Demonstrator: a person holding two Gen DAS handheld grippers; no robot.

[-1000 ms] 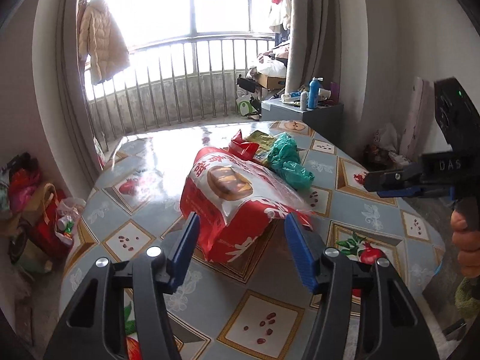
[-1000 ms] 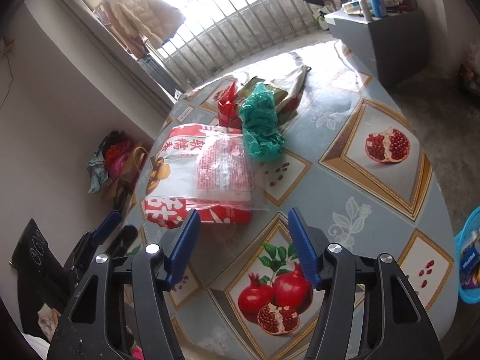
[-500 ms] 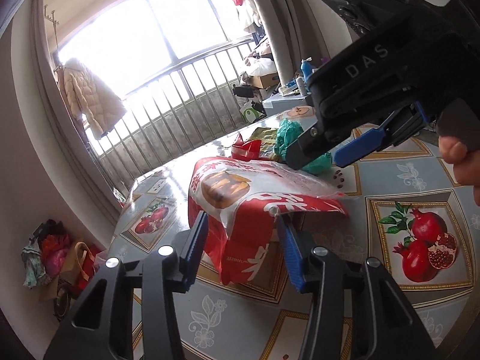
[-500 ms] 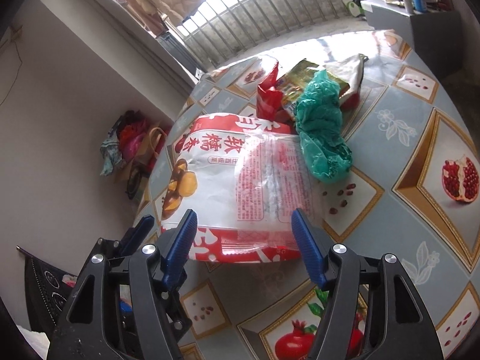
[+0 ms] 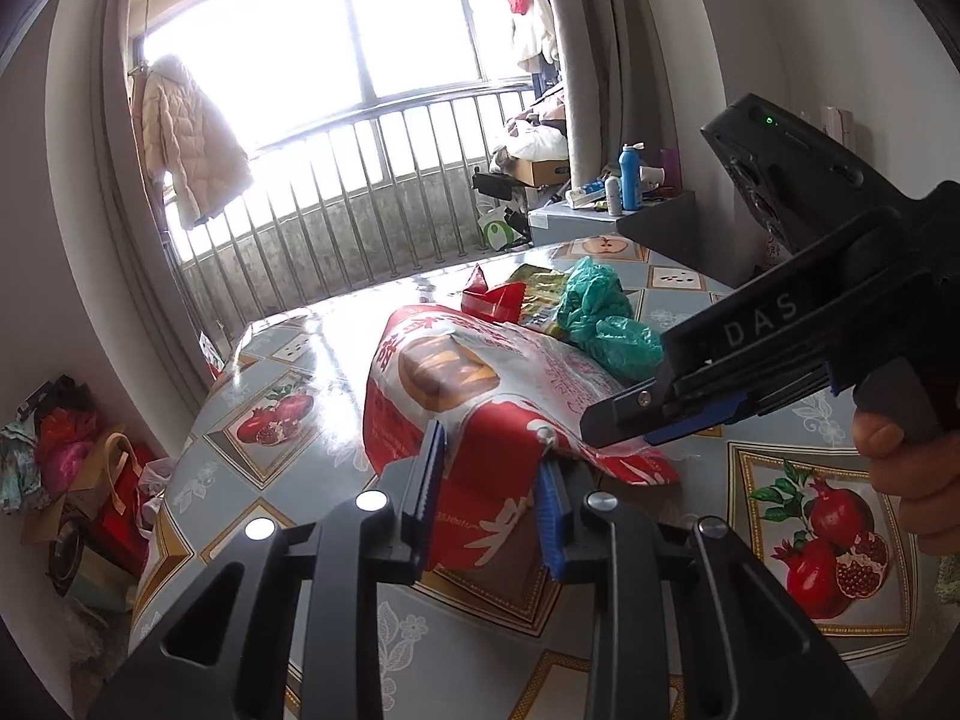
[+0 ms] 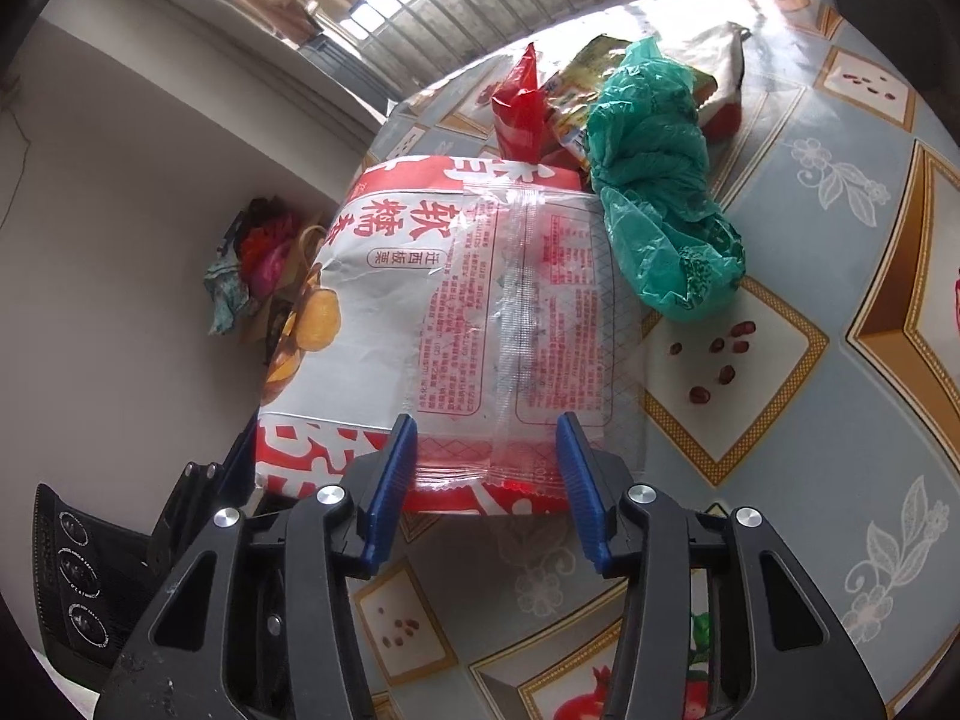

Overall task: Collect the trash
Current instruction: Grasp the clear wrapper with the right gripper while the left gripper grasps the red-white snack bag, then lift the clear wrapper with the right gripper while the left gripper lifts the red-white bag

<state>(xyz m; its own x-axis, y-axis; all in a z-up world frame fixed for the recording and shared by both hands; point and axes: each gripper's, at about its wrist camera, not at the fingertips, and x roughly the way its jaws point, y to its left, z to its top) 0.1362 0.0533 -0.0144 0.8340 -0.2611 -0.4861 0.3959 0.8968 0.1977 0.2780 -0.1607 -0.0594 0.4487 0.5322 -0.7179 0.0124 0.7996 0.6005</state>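
A large red-and-white snack bag [image 5: 456, 384] lies on the fruit-patterned table [image 5: 780, 540]; it also shows in the right wrist view [image 6: 432, 312]. My left gripper [image 5: 489, 498] has closed on the bag's near red edge and pinches it. My right gripper [image 6: 486, 474] straddles the bag's other edge with its jaws partly apart; in the left wrist view it [image 5: 654, 420] rests on top of the bag. Behind the bag lie a crumpled green plastic bag [image 6: 654, 180], a red wrapper [image 6: 522, 102] and a yellow-green packet [image 6: 576, 90].
A grey cabinet [image 5: 600, 222] with bottles stands beyond the table's far end. Bags and clothes [image 5: 66, 480] are piled on the floor at the left. A balcony railing [image 5: 360, 204] and a hanging coat [image 5: 186, 144] are behind the table.
Both grippers have moved in onto the snack bag. The left jaws narrowed from wide open to pinching the bag's edge. The right jaws narrowed and reached the bag's other edge.
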